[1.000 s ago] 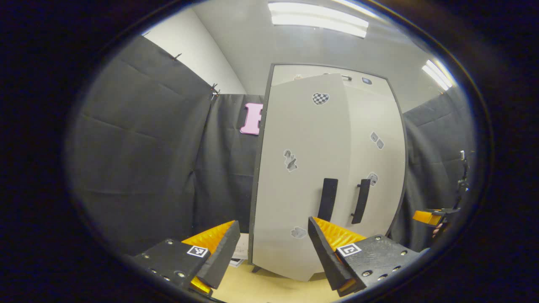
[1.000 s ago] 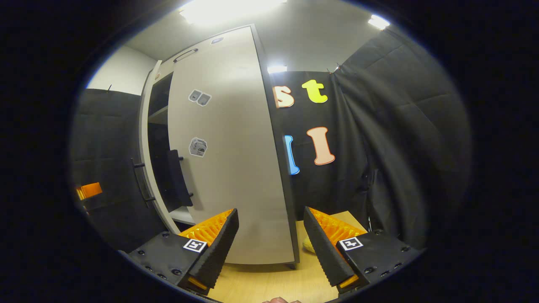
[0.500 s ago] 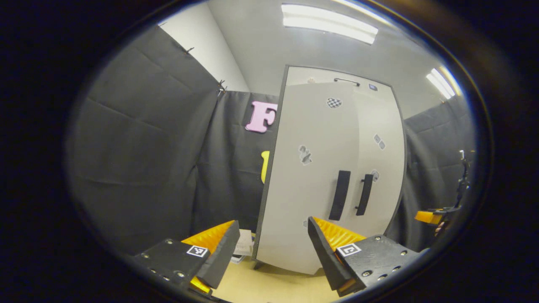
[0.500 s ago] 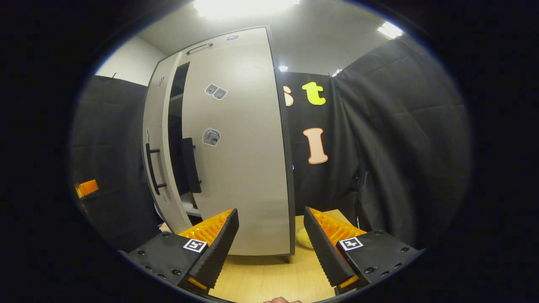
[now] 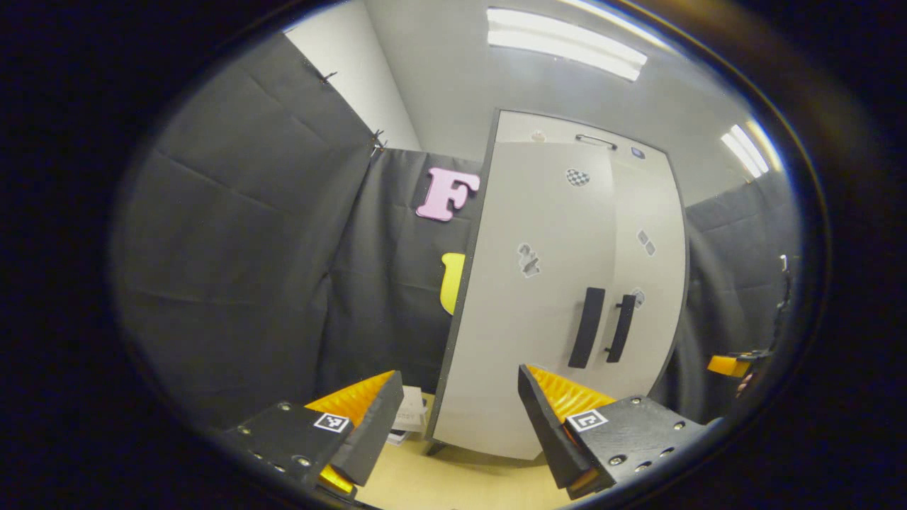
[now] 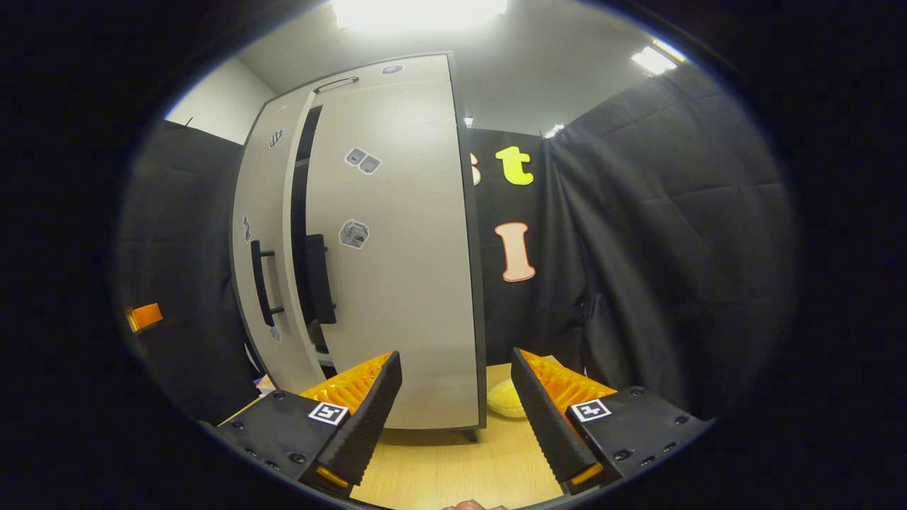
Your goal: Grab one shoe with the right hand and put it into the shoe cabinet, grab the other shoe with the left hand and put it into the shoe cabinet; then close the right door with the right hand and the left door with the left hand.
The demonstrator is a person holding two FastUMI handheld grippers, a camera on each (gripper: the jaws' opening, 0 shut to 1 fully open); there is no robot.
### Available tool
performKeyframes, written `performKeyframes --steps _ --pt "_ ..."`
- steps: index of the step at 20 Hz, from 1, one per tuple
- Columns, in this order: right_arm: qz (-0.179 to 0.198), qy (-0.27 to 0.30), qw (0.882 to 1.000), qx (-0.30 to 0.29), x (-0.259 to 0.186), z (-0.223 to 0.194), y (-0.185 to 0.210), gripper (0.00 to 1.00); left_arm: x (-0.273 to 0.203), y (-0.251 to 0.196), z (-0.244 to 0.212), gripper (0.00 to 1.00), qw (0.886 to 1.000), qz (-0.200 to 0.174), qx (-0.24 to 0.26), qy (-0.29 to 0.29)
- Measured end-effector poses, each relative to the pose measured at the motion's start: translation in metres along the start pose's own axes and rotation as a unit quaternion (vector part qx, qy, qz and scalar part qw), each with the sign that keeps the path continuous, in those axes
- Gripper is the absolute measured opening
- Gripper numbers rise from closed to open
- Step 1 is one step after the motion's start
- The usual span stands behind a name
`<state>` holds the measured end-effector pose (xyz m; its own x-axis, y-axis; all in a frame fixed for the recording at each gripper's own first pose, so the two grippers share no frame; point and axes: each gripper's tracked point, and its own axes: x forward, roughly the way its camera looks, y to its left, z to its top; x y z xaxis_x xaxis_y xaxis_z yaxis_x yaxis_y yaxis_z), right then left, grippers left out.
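Door-closing looks like the step in hand: the shoe cabinet (image 5: pixel 560 297) stands on the wooden floor (image 6: pixel 453 467), and I judge the shoes are already inside, though I cannot see them. From the right gripper view the right door (image 6: pixel 404 248) stands slightly ajar, a dark gap beside it, while the left door (image 5: pixel 531 297) looks nearly flush. Next, I reckon, a last press on each panel must seat it. By count: one cabinet, two doors, two black handles (image 5: pixel 587 327) close together, several small stickers. The left gripper (image 5: pixel 457 414) hangs released, jaws apart, holding nothing, short of its door; the right gripper (image 6: pixel 453 397) likewise gapes empty. A yellow thing (image 6: pixel 504 400) lies by the cabinet's foot.
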<state>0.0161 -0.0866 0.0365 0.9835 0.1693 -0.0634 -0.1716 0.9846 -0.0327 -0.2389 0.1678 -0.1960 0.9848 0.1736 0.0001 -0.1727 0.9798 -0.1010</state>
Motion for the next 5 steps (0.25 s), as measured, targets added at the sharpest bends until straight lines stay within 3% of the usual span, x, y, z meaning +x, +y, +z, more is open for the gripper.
performKeyframes --steps 1,2,3,5 --pt "0.002 0.002 1.0 0.008 -0.0017 -0.0006 0.0026 0.98 0.0001 0.0042 0.0011 0.94 1.0 0.0 0.002 -0.001" --pt "0.001 0.003 1.0 0.013 -0.0043 -0.0009 0.003 0.98 0.0004 0.0047 0.0018 1.0 1.0 -0.004 0.001 -0.002" --pt "-0.003 0.002 1.0 0.015 -0.0058 -0.0013 0.0023 0.98 -0.0011 0.0038 0.0008 0.94 1.0 -0.01 0.001 -0.002" --pt "-0.011 0.003 1.0 0.011 -0.009 -0.0042 0.0001 0.98 -0.0024 0.0072 -0.0009 0.94 1.0 -0.013 0.004 -0.001"
